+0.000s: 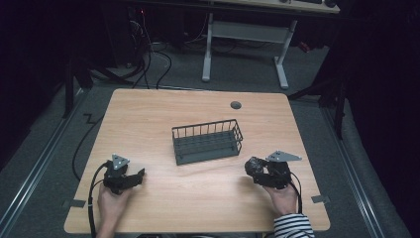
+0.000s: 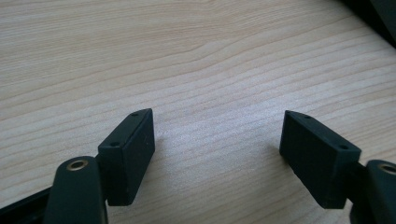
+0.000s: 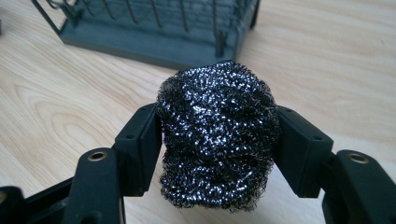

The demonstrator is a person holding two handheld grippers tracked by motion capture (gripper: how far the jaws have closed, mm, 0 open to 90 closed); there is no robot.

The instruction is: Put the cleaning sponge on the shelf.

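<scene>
A dark steel-wool scouring ball (image 3: 217, 133) sits squeezed between the two black jaws of my right gripper (image 3: 218, 140). In the high view that gripper (image 1: 258, 169) is at the table's front right, with the ball (image 1: 255, 165) just right of and nearer than a dark wire basket (image 1: 207, 141). The basket (image 3: 159, 28) stands empty in the middle of the table. My left gripper (image 1: 134, 177) rests at the front left, jaws wide apart, nothing between them; its own view (image 2: 217, 149) shows bare wood between the pads.
The wooden table (image 1: 148, 119) has a round grommet hole (image 1: 236, 105) near its far edge. Beyond it stand a white desk frame (image 1: 245, 42) and loose cables (image 1: 148, 64) on the grey floor. Cables trail from both grippers off the front edge.
</scene>
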